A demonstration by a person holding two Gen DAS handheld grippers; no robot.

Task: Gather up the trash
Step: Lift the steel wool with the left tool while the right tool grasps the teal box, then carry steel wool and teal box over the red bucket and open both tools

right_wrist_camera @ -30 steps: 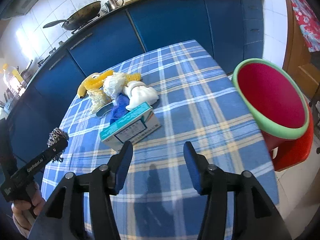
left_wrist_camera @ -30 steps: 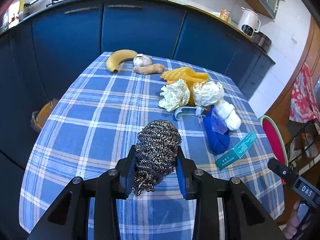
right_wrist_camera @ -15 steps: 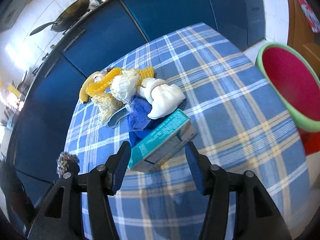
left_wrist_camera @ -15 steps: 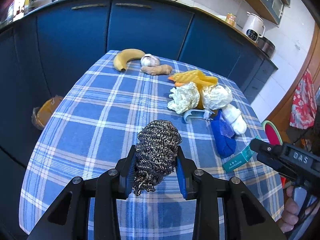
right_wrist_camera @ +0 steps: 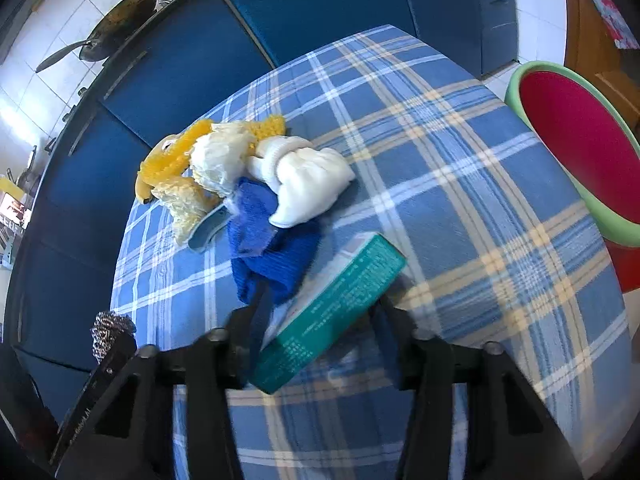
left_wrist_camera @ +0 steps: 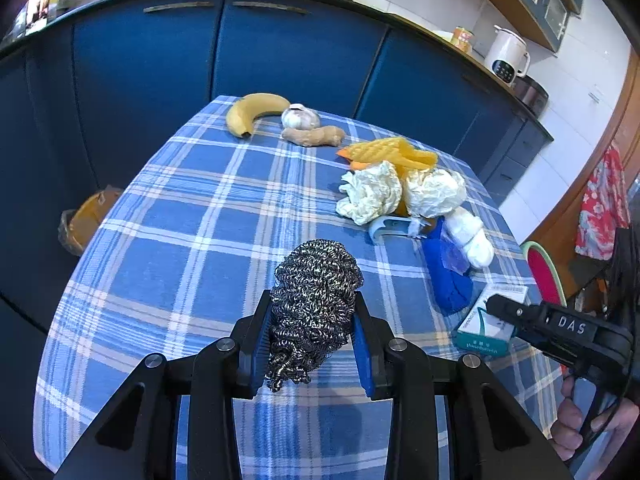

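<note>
A steel wool scourer is being clamped between the pads of the left gripper, held clear of the checked tablecloth. The right gripper is being narrowed around a teal carton, its jaws having just been closing; contact cannot be confirmed. The pink basin, probably for trash, is waiting beside the table.

Both views are taken steeply downward from close above the checked table, which is shared from opposite sides.
</note>
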